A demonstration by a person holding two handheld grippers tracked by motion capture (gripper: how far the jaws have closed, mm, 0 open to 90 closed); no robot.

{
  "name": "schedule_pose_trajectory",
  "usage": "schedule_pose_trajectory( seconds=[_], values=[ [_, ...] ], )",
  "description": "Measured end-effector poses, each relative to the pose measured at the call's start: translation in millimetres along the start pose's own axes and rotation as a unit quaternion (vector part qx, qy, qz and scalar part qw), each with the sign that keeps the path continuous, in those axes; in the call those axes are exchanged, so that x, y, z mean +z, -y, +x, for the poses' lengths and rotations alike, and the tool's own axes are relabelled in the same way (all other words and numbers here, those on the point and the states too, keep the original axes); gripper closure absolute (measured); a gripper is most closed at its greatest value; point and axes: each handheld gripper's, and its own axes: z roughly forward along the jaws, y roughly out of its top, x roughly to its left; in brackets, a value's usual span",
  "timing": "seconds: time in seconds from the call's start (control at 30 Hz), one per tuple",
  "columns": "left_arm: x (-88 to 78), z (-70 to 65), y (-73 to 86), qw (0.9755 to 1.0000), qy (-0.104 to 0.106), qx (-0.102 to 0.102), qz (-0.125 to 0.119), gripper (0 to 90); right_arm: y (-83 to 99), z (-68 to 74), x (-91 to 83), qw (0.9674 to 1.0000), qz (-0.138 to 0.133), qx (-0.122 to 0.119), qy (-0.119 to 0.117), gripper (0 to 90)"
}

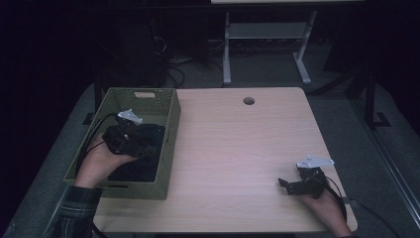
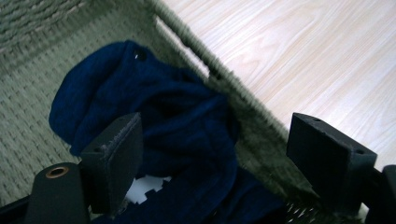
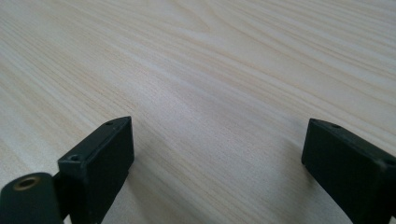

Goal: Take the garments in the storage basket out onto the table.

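I see the dark blue cloth [image 2: 159, 126] lying crumpled inside the green woven basket [image 1: 168, 144], bunched against its right wall. My left gripper [image 1: 143, 144] hovers just above the cloth with its jaws wide apart, gripping nothing. My right gripper [image 1: 285, 184] rests well apart on the bare wooden table [image 1: 237, 148], jaws likewise spread.

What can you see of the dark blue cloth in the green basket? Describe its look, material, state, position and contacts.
The dark blue knitted-looking cloth is soft, crumpled and bunched in loose folds. It lies inside the green woven rectangular basket, on the floor and against the wall nearest the bare tabletop. A small white patch shows at its lower edge. The left tongs are open above it, their jaws straddling cloth and basket wall, gripping neither.
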Motion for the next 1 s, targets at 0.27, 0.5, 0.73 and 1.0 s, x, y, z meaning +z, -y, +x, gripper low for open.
schedule_pose_trajectory(
  seconds=[0.27,0.5,0.73,1.0],
  values=[
    [10.3,4.9,9.6,0.9998,0.005,-0.004,0.018,18.3,0.0,0.0,0.0,1.0,0.0,0.0,0.0,8.8],
    [22.5,3.8,16.4,0.9994,0.007,-0.008,0.034,16.6,0.0,0.0,0.0,1.0,0.0,0.0,0.0,8.9],
    [33.1,3.5,21.4,0.999,-0.002,-0.013,0.044,13.2,0.0,-0.1,0.0,1.0,0.0,-0.001,0.0,8.8],
    [48.5,0.2,25.1,0.9984,-0.005,-0.012,0.055,13.0,0.0,0.0,0.0,1.0,0.0,0.0,0.0,8.8]
  ],
)
